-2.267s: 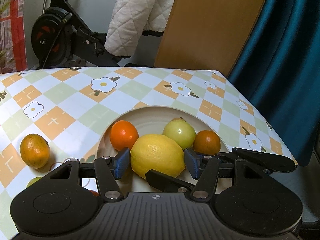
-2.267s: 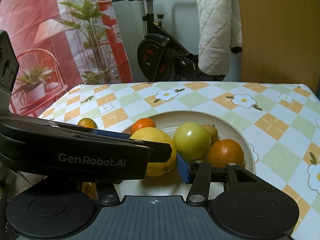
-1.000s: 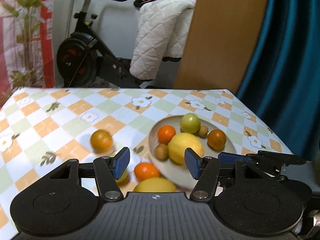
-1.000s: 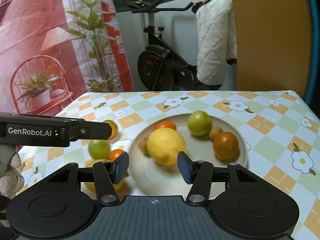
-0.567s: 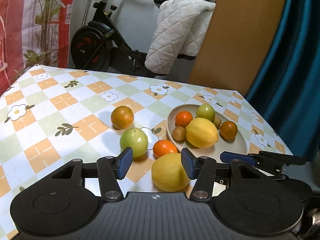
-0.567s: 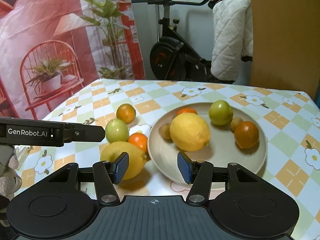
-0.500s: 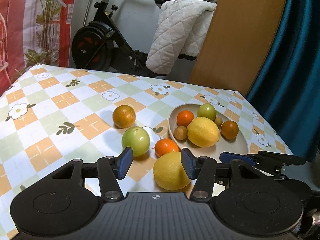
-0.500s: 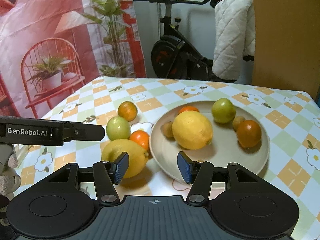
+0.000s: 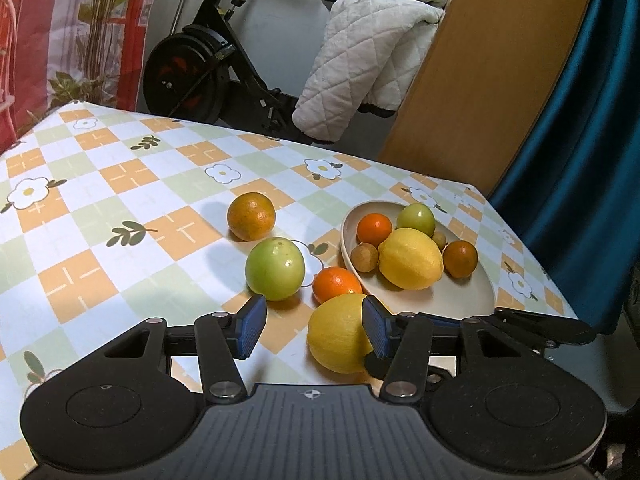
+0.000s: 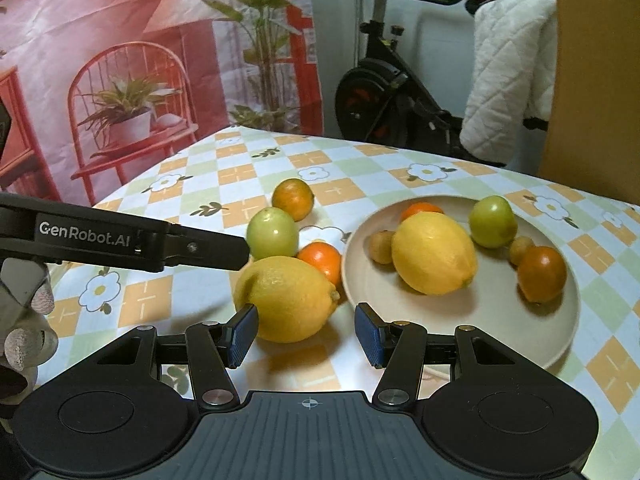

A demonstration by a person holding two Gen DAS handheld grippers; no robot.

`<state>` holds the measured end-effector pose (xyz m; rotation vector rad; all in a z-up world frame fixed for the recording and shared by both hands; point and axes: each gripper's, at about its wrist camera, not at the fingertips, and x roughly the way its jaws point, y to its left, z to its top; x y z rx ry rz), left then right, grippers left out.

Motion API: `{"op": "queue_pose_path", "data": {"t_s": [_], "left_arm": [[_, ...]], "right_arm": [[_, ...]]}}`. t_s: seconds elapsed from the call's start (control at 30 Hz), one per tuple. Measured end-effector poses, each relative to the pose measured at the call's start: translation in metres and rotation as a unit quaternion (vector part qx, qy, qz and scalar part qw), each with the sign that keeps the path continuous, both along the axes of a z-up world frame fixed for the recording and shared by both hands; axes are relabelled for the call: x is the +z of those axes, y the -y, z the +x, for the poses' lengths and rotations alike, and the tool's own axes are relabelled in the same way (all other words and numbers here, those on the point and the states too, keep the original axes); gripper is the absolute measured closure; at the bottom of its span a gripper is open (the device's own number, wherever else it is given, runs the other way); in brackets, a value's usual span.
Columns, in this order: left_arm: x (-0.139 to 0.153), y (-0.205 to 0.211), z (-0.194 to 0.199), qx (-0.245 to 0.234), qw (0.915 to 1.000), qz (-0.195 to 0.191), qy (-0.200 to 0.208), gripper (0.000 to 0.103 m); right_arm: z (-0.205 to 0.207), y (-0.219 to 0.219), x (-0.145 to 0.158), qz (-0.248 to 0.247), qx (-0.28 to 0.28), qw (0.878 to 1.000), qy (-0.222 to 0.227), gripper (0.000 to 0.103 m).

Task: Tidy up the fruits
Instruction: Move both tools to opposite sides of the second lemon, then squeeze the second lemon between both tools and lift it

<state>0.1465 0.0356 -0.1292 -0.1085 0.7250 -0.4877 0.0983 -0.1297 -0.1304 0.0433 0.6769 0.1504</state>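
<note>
Loose lemon (image 10: 288, 298), near, left of plate (image 10: 560, 344); left hand-held gripper (image 9: 312, 324) and right hand-held gripper (image 10: 306, 334) part-open, apparently empty.

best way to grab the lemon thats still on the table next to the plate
Grip the lemon on the table across its short middle, pads on its rounded flanks, coming down from the near side. Its pointed tip faces the plate, and the small orange crowds the far side.

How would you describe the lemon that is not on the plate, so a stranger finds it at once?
Find the beige plate on the checked tablecloth. Just left of its rim, off the plate, lies the lemon: the largest yellow fruit there, nearer the camera than a small orange.
</note>
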Motion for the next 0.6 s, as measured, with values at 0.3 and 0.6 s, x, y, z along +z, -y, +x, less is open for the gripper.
{"op": "queue_pose_path", "data": {"t_s": [0.3, 0.6], "left_arm": [[-0.008, -0.002, 0.007, -0.009, 0.9996, -0.021, -0.019, 0.047], [-0.016, 0.000, 0.013, -0.019, 0.9983, -0.039, -0.039, 0.045]], "right_arm": [[0.011, -0.011, -0.002, -0.004, 0.022, 1.000, -0.005, 0.052], [0.010, -0.008, -0.006, 0.008, 0.017, 1.000, -0.013, 0.052]]}}
